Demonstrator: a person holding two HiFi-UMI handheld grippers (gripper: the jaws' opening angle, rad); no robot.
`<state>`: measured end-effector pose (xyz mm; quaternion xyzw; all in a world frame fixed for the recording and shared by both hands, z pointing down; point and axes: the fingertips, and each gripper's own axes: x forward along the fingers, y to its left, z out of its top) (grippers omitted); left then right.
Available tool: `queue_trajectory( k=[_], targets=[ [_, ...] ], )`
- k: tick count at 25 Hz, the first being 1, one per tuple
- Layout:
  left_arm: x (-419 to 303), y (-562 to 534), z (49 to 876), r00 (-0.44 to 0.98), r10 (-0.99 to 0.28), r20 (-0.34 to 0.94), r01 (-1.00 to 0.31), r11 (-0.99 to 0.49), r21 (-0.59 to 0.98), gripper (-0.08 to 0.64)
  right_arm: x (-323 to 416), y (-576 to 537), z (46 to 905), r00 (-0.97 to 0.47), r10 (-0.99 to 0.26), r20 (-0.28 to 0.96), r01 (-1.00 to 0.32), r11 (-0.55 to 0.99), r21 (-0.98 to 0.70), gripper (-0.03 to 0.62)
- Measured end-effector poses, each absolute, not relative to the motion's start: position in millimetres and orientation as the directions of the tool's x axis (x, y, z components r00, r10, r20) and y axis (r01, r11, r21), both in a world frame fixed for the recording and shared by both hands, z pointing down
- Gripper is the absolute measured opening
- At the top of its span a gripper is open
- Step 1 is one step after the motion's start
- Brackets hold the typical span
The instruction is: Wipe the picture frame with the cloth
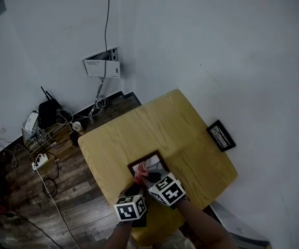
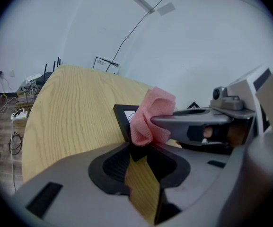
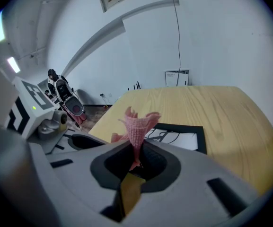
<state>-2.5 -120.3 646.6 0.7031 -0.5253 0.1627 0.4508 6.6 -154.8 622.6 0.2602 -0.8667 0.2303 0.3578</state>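
Note:
A black picture frame [image 1: 156,158] with a white print lies flat near the front of the wooden table [image 1: 139,128]. My left gripper [image 1: 135,187] is shut on the frame's near corner [image 2: 125,116], the black edge pinched between its jaws [image 2: 137,153]. My right gripper [image 1: 145,178] is shut on a pink cloth [image 1: 140,173]. The cloth [image 3: 137,125] sticks up out of the shut jaws [image 3: 135,159], just over the frame's left side [image 3: 193,129]. In the left gripper view the cloth [image 2: 150,115] hangs bunched from the right gripper's grey fingers [image 2: 188,121], right beside the frame corner.
A second small black frame [image 1: 221,135] leans at the wall off the table's right edge. On the floor at left lie a router [image 1: 47,112], a power strip [image 1: 39,161] and tangled cables. A white wall box [image 1: 102,64] hangs behind the table.

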Motion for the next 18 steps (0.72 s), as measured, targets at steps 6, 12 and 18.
queue_trajectory(
  k=[6,12,18],
  targets=[
    [-2.3,-120.0,646.9,0.395,-0.59,0.704,-0.886,-0.041,0.463,0.103,8.1,-149.4,639.5,-0.594,-0.228,0.772,-0.588,0.777,-0.223,0.018],
    [-2.5,-119.9,646.3,0.396,-0.591,0.703,-0.885,-0.042,0.463,0.103,7.9,-148.1,645.4,-0.581,-0.212,0.786,-0.575,0.79,-0.212,0.018],
    [-2.9,-121.0,647.4,0.395,-0.59,0.704,-0.885,-0.04,0.463,0.103,9.1,-148.6,642.6,-0.542,-0.227,0.809,-0.563,0.813,-0.149,0.018]
  ],
)
